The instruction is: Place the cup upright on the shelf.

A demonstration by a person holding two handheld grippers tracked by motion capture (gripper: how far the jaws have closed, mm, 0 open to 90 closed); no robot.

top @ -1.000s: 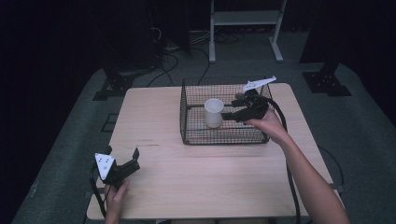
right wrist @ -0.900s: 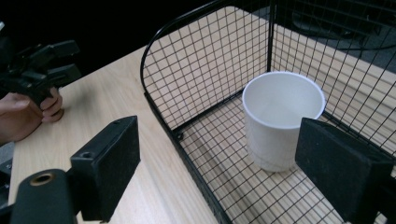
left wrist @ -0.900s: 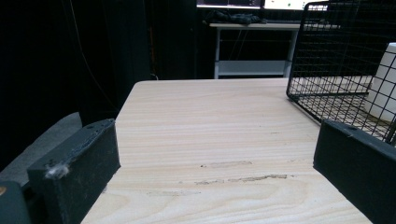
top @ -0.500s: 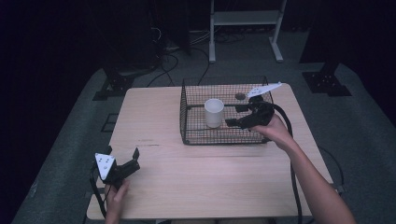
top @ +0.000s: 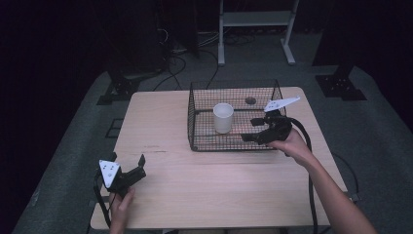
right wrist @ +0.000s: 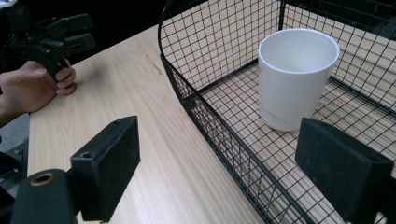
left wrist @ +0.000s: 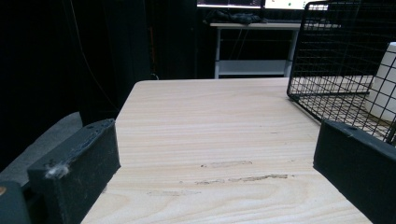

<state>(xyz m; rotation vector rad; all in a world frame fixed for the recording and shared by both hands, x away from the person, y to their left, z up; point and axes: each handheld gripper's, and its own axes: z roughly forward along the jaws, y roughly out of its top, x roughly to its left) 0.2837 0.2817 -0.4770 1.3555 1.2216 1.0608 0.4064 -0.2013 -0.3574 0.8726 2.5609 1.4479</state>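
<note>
— What sort of place do we log this as?

— A lab or recording studio. We note black drapes all round, a grey mat (top: 68, 161) under the lone wooden table (top: 160, 117), and black stand feet (top: 119, 90) at its corners.

— Anything else?

— Loose cables (top: 195, 46) run across the floor behind, towards a white metal rack (top: 255, 22). In the left gripper view we see a desk with screens (left wrist: 247, 4) glowing along its top edge.

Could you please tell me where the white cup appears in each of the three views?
High view: white cup centre, upright in the wire basket.
Left gripper view: cup at right edge, behind mesh.
Right gripper view: cup upper right, inside basket.
Shared landmark: the wire basket.
</note>
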